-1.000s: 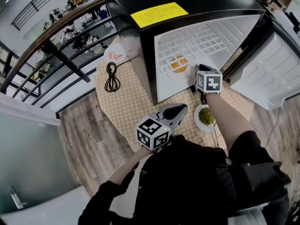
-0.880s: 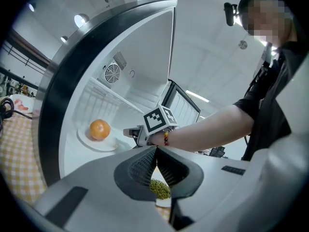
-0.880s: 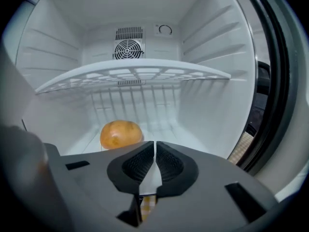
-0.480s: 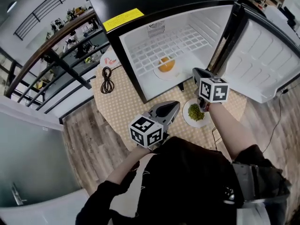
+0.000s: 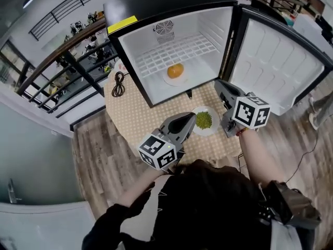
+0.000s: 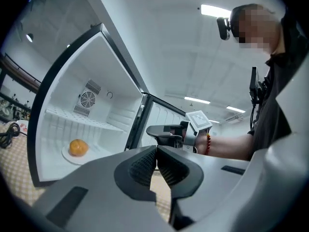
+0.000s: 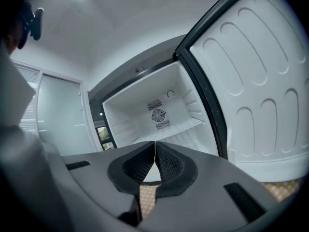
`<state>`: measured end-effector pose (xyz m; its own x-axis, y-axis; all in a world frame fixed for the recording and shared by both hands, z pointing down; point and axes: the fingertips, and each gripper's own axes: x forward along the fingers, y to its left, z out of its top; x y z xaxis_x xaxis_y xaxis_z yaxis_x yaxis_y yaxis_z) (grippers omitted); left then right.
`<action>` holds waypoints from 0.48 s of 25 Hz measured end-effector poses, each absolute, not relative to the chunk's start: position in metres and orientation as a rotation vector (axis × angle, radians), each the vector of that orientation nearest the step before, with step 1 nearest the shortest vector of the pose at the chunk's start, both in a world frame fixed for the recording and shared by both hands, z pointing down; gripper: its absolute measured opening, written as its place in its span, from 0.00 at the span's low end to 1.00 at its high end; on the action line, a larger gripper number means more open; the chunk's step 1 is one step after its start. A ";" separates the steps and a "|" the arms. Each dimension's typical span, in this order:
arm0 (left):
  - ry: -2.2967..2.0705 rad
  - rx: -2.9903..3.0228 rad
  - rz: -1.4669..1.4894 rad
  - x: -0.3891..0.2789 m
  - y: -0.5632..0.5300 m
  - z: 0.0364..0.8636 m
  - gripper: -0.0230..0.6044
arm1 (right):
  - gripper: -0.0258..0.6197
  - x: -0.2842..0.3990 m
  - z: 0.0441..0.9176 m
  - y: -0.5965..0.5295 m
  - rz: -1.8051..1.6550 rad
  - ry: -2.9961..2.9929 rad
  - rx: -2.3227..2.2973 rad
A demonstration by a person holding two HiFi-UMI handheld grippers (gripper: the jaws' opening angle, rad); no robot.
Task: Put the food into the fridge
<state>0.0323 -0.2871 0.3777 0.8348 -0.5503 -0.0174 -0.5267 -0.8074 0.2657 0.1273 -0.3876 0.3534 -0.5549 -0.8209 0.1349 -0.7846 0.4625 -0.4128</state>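
- Small black fridge with a white inside (image 5: 156,7) stands on the far part of a table covered with a beige dotted cloth (image 5: 140,116). A yellow label (image 5: 122,24) is stuck on its top, at the left front edge.
- The fridge door (image 5: 281,61) is swung wide open to the right, with its white moulded lining facing out.
- Inside, a white wire shelf (image 5: 177,51) spans the far part. A round fan grille (image 5: 165,30) is set in the back wall above it.
- A round orange fruit (image 5: 175,70) sits on a white plate (image 5: 167,80) on the fridge floor, close to the open front.
- A second white round plate (image 5: 208,131) carries a heap of green food (image 5: 203,120). It lies on the table outside the fridge, just on the near side of the open front and right of centre.
- Left tool (image 5: 191,120): grey jaws pressed together at the tips, nothing between the ribbed pads. It is held about level and points toward the fridge opening. In the head view its tip overlaps the left rim of the green food's plate; whether it touches cannot be told.
- Right tool (image 5: 218,85): jaws closed pad to pad and empty. It is to the right of the green food's plate, by the lower corner where the door meets the fridge, and it also faces the open compartment.
- The green food lies between the two tools, and neither has hold of it.
- A coiled black cable (image 5: 118,83) lies on the table left of the fridge.
- Wood-plank floor (image 5: 93,145) shows to the left of the table.
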 end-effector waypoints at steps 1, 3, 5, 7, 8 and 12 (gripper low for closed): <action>-0.824 2.760 -0.129 0.038 -0.280 0.377 0.06 | 0.07 0.133 0.347 -0.379 -0.669 2.604 -1.411; -0.835 2.753 -0.120 0.048 -0.266 0.372 0.06 | 0.07 0.141 0.338 -0.362 -0.679 2.603 -1.348; -0.860 2.758 -0.132 0.054 -0.254 0.363 0.06 | 0.07 0.147 0.335 -0.343 -0.668 2.632 -1.304; -0.893 2.771 -0.170 0.061 -0.240 0.351 0.06 | 0.07 0.156 0.331 -0.322 -0.609 2.668 -1.315; -0.910 2.778 -0.187 0.064 -0.233 0.345 0.06 | 0.07 0.160 0.329 -0.311 -0.581 2.686 -1.321; -0.940 2.789 -0.214 0.079 -0.202 0.335 0.06 | 0.07 0.173 0.327 -0.269 -0.565 2.722 -1.273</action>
